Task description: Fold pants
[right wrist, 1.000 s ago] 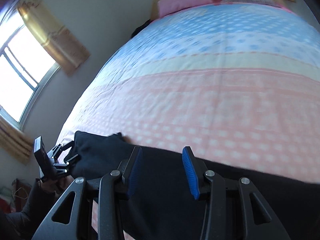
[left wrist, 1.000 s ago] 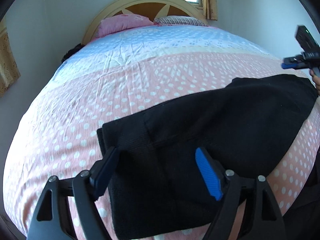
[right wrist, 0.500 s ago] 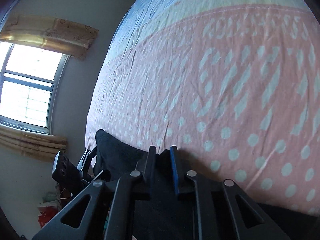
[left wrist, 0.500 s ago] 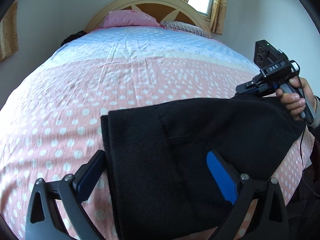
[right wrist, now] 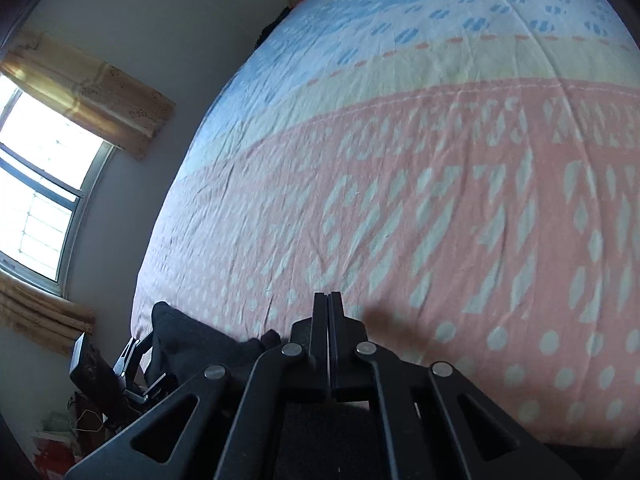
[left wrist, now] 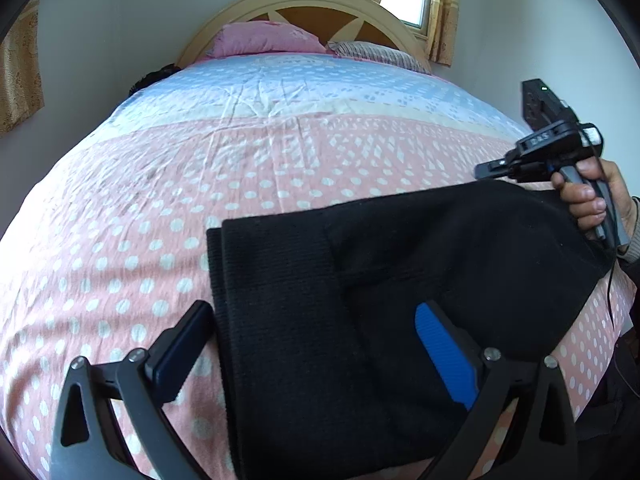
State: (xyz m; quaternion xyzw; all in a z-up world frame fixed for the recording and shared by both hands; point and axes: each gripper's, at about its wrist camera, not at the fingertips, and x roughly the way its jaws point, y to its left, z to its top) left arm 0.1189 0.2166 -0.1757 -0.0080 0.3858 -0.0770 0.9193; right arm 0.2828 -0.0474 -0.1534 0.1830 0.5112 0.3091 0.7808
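Hiding under closed right gripper fingers, black pants edge.

Black pants lie on a pink white-dotted bedspread banded cream and pale blue.

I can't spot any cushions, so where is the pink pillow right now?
In the left wrist view, the pink pillow lies at the far end of the bed, against the headboard, left of a striped pillow.
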